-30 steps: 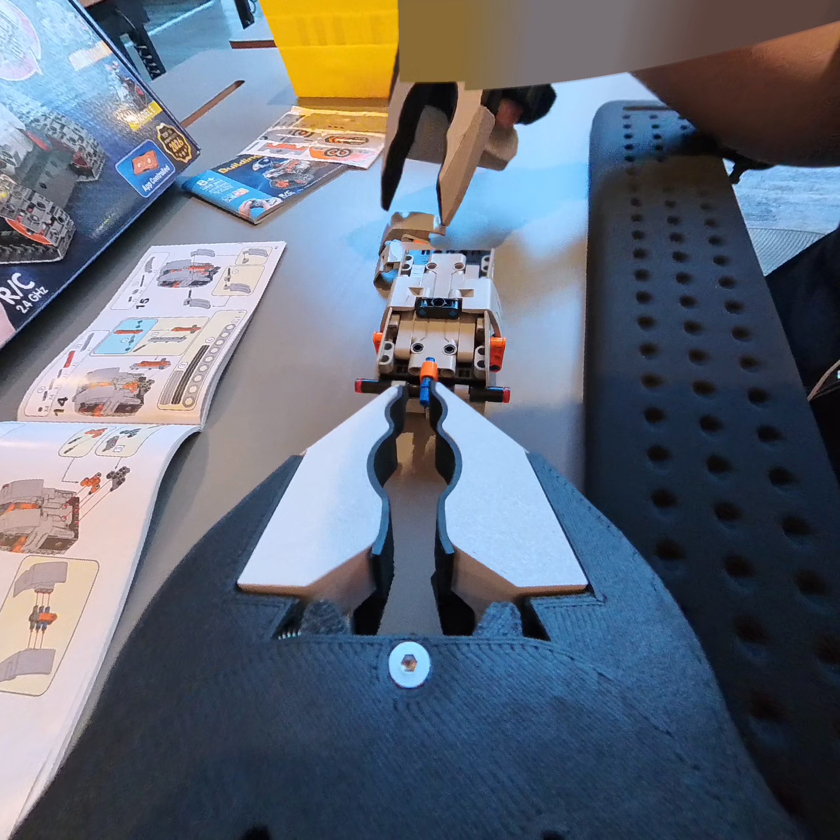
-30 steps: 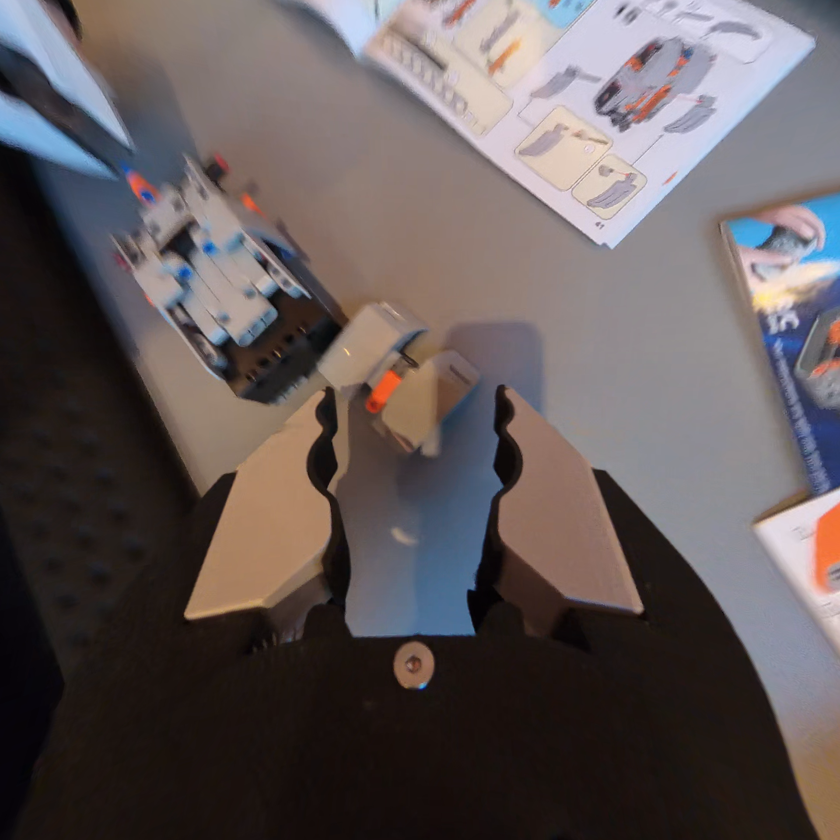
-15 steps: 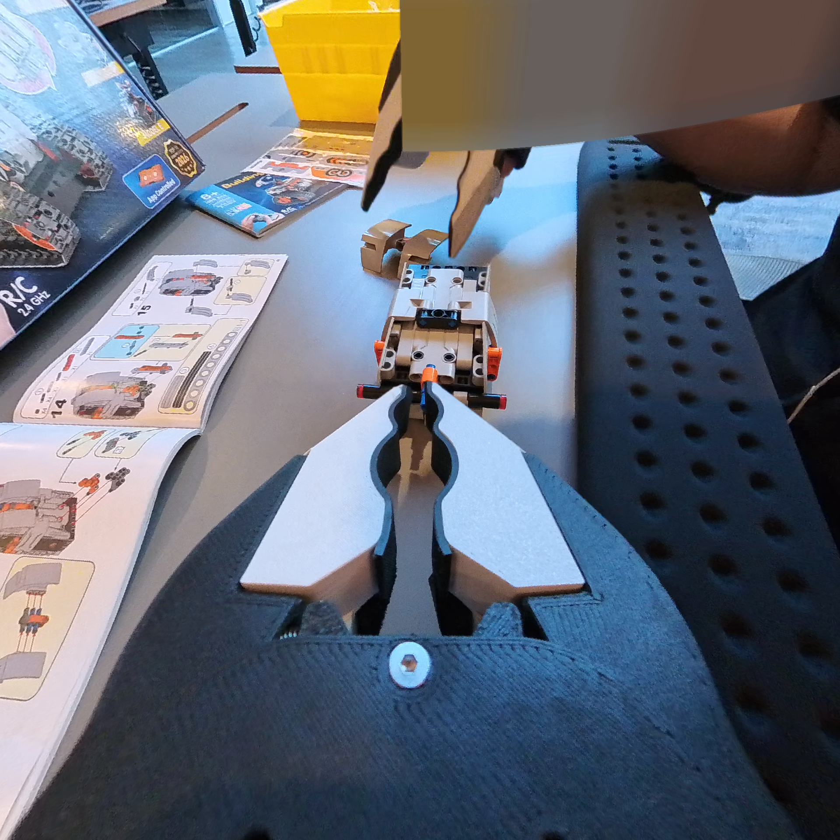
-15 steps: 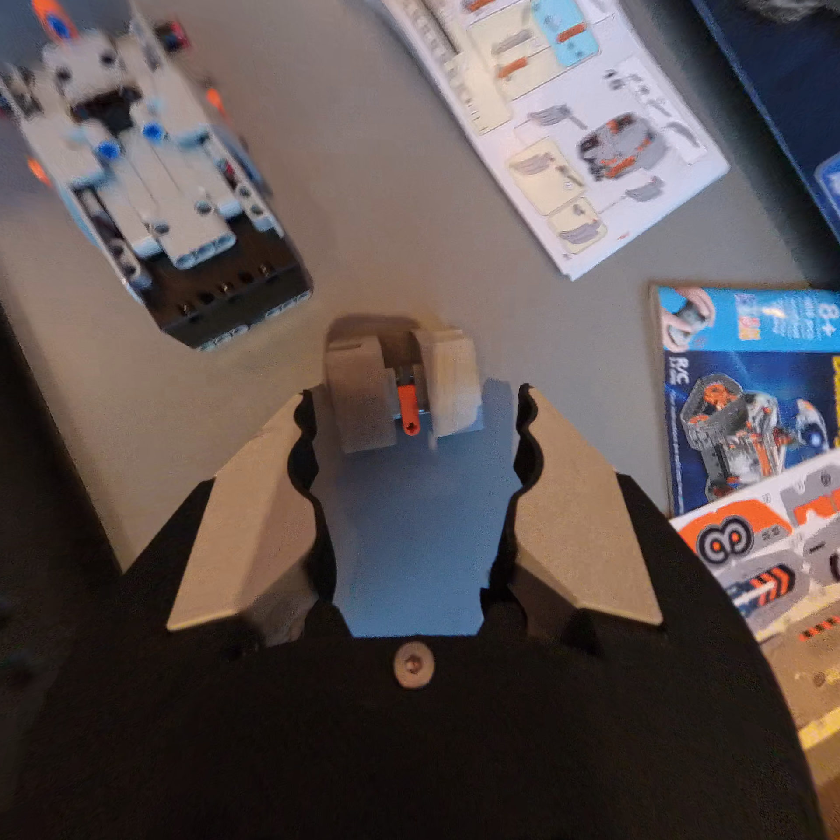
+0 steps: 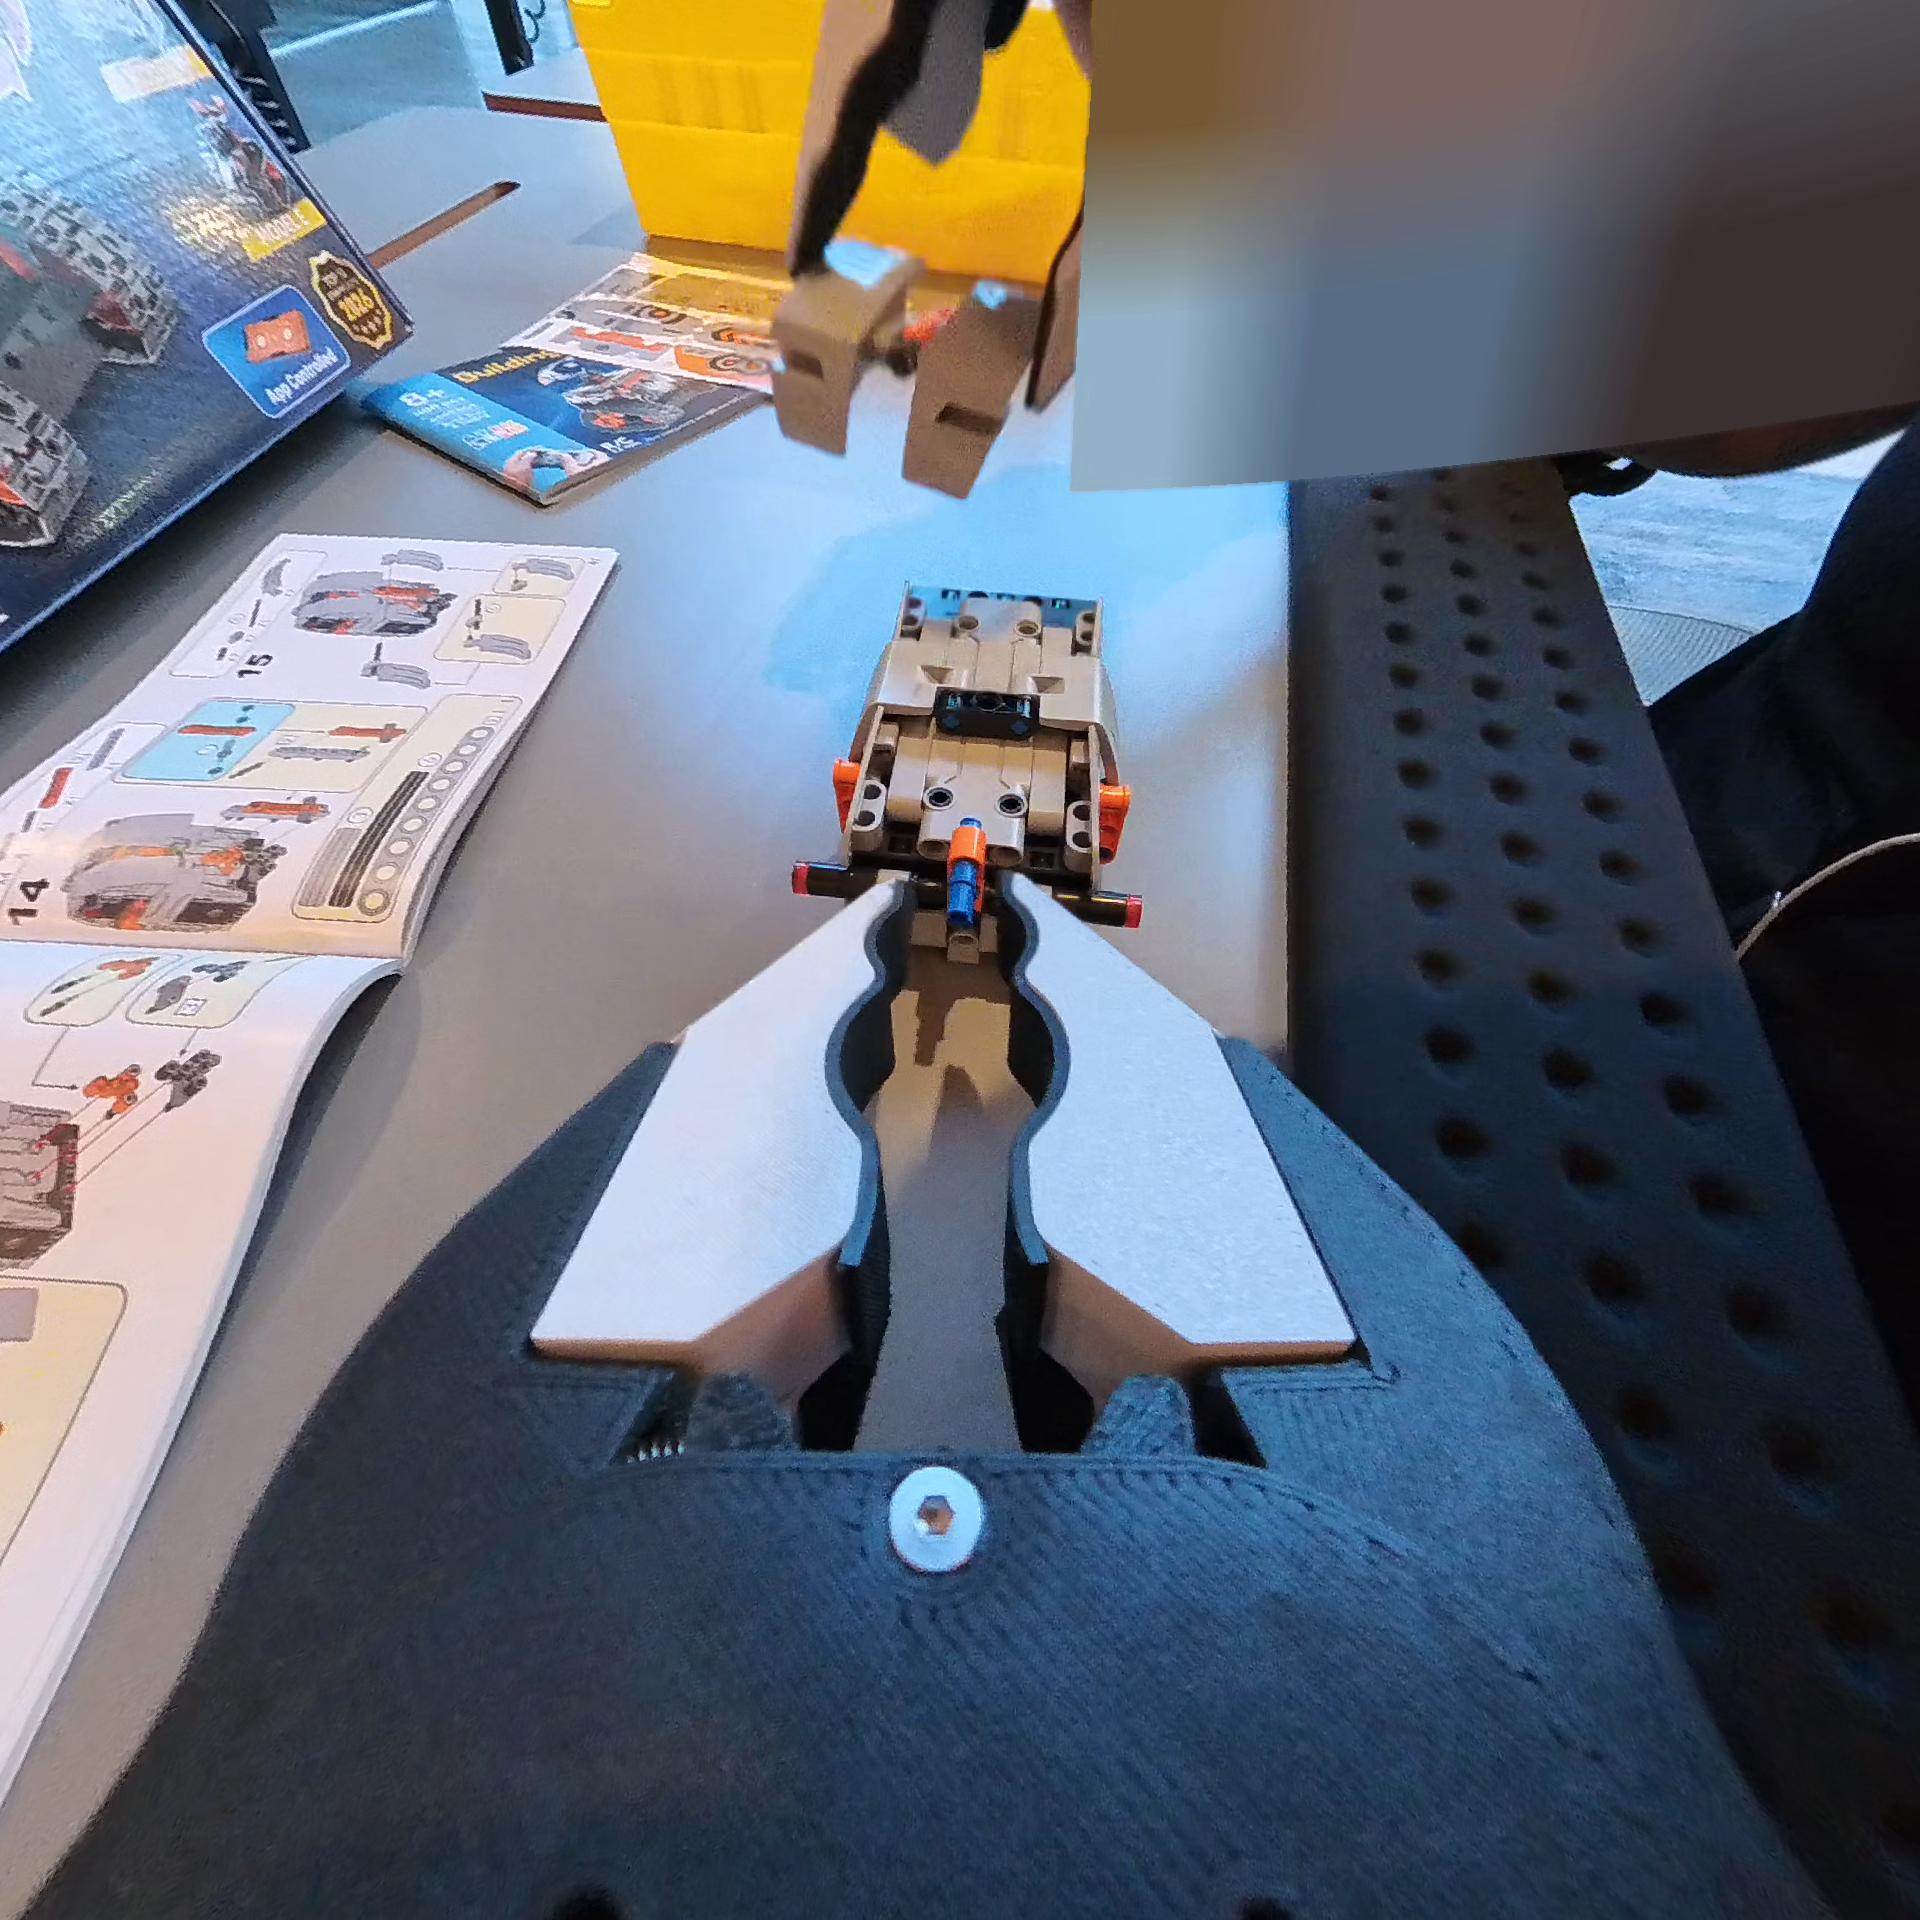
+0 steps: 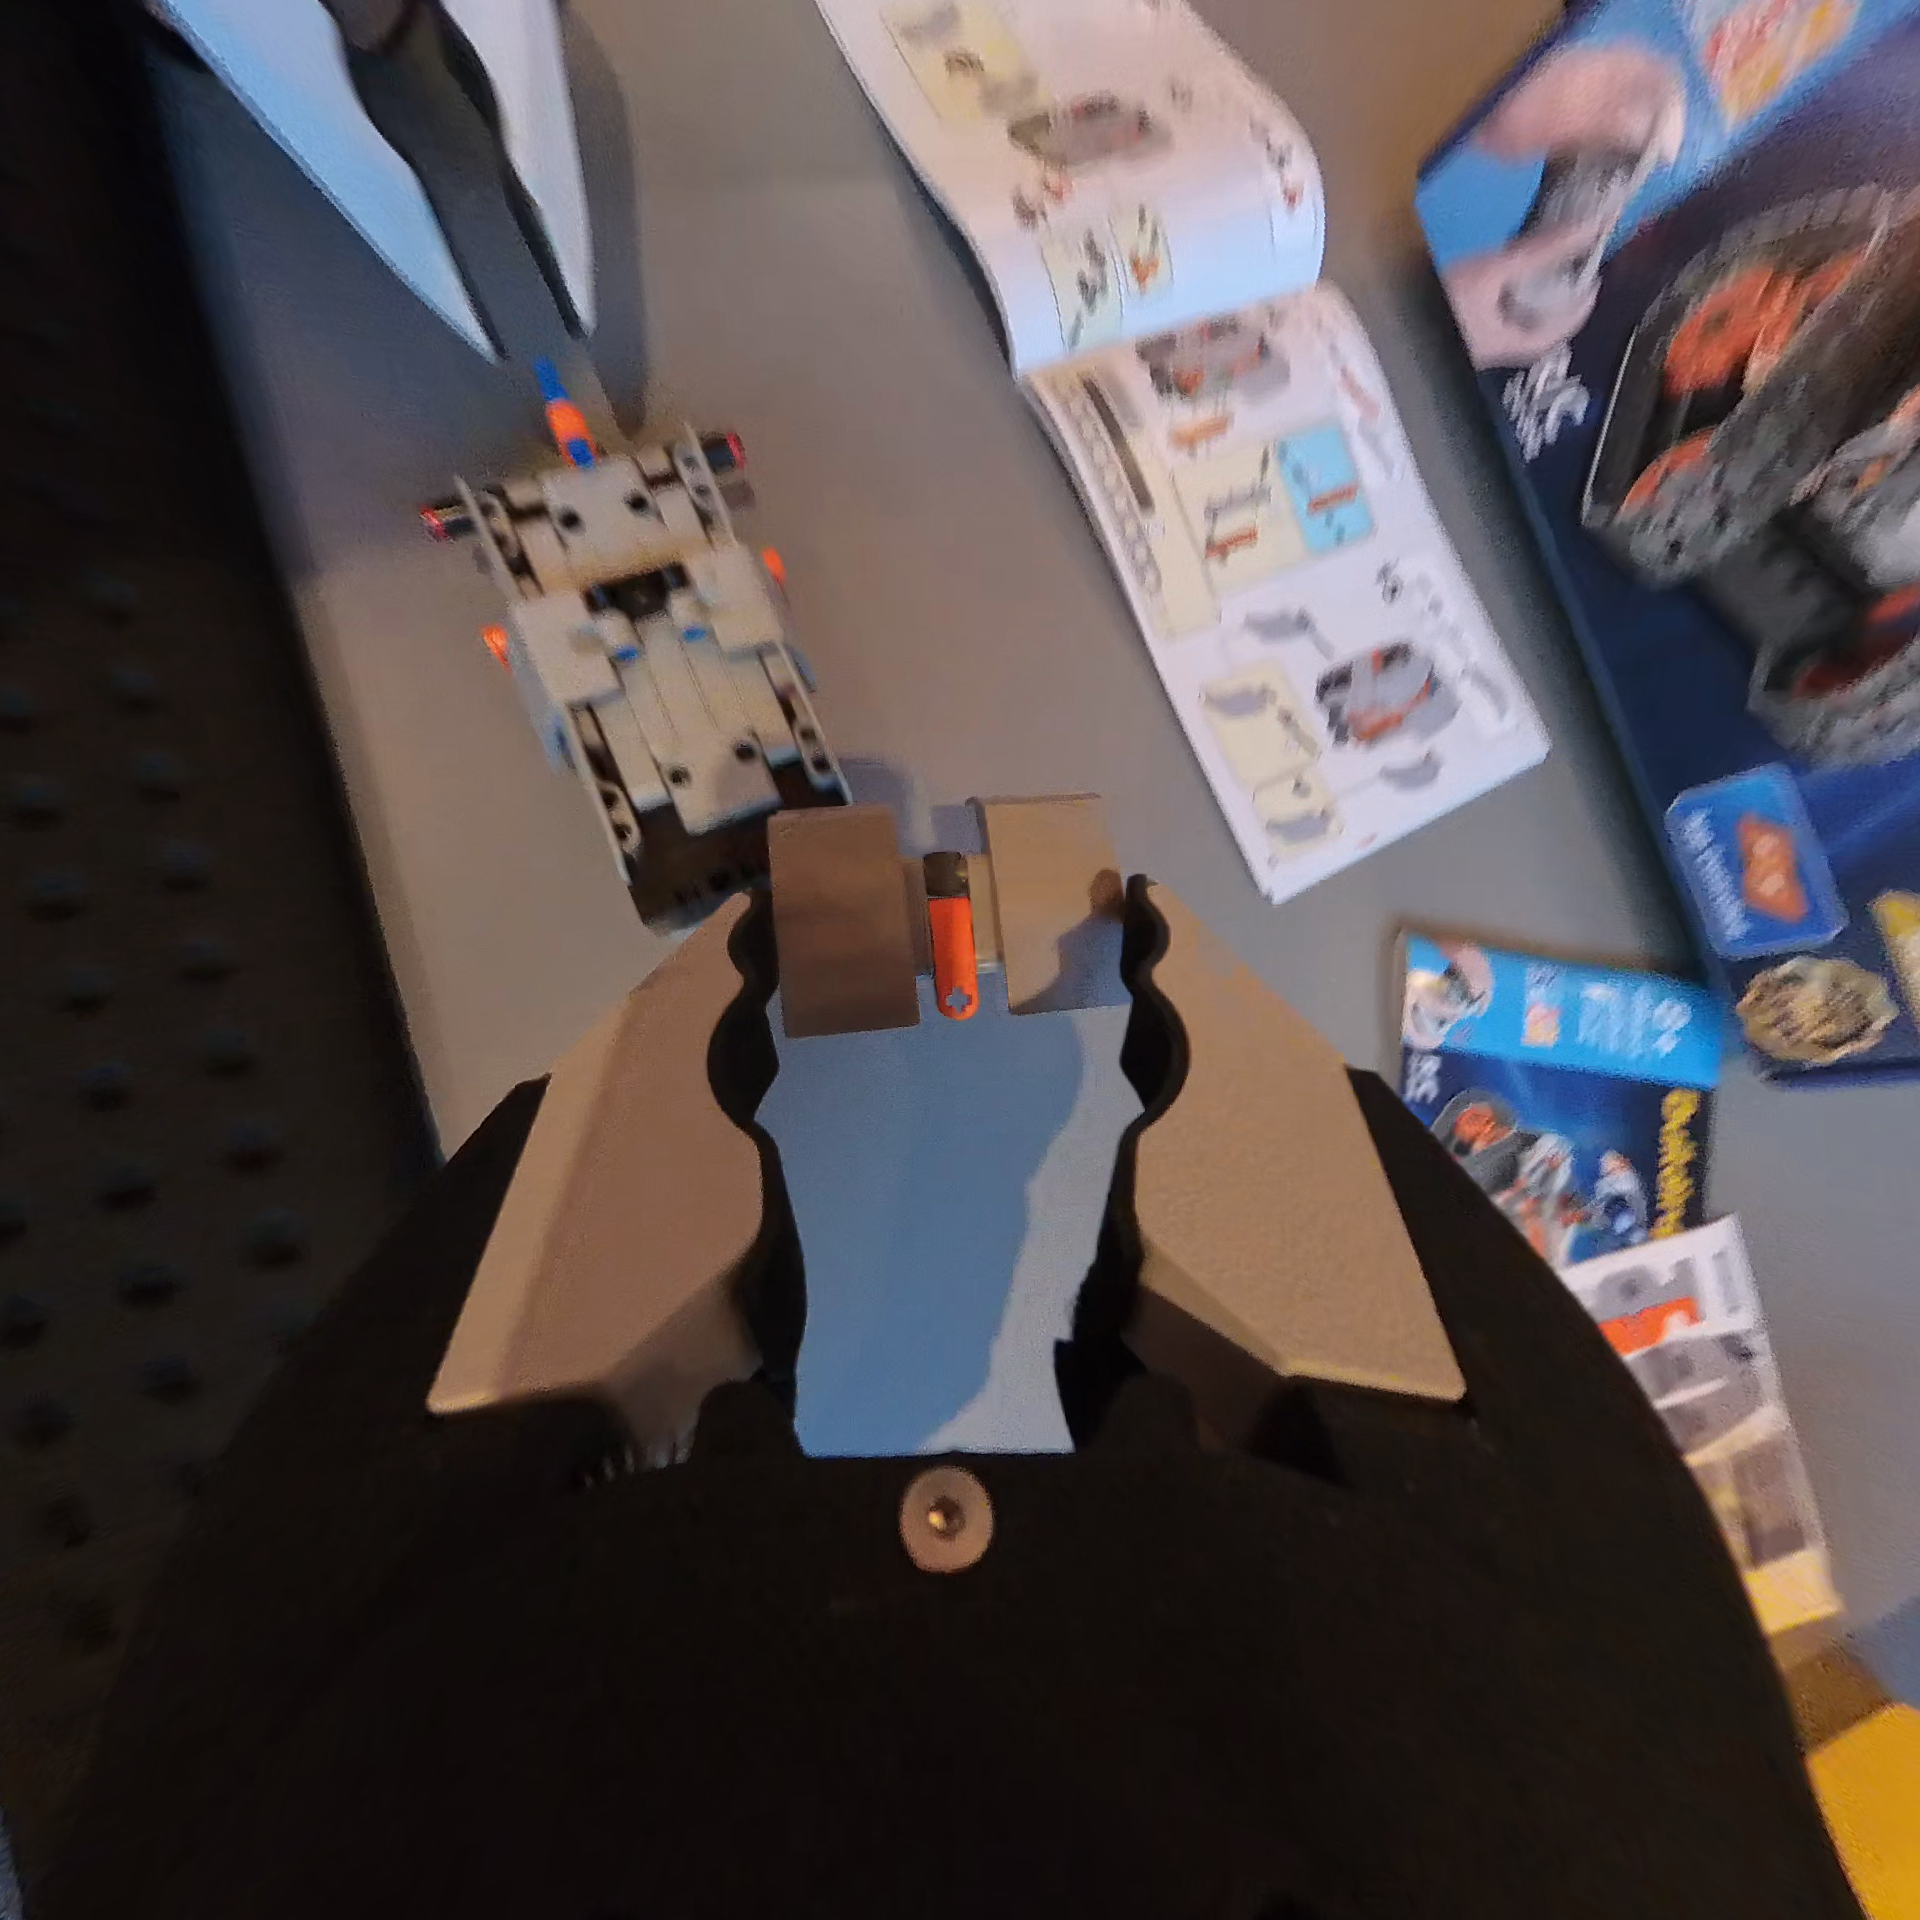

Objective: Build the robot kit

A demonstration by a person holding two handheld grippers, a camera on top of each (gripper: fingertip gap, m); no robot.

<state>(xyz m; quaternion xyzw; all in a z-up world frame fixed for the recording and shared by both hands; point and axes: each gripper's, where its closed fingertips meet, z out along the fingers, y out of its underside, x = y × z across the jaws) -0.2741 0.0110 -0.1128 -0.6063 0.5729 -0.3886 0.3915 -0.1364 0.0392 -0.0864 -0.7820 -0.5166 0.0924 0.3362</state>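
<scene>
A grey and tan brick model (image 5: 982,748) with orange and blue pins lies on the grey table. My left gripper (image 5: 956,904) is shut on its near end, the fingertips on either side of a tan stub under a blue and orange pin. My right gripper (image 6: 940,914) is shut on a small tan two-panel piece (image 6: 842,914) with an orange axle in its middle. It holds the piece in the air beyond the model's far end, and the piece shows in the left wrist view (image 5: 831,353). The model also shows in the right wrist view (image 6: 644,665).
An open instruction booklet (image 5: 291,727) lies left of the model. A blue toy box (image 5: 125,260), a blue leaflet (image 5: 561,416) and a yellow bin (image 5: 727,114) stand behind it. A black perforated mat (image 5: 1558,935) runs along the model's right side.
My right gripper has closed on the small tan piece and lifted it off the table. My left gripper has stayed shut on the model's near end.
</scene>
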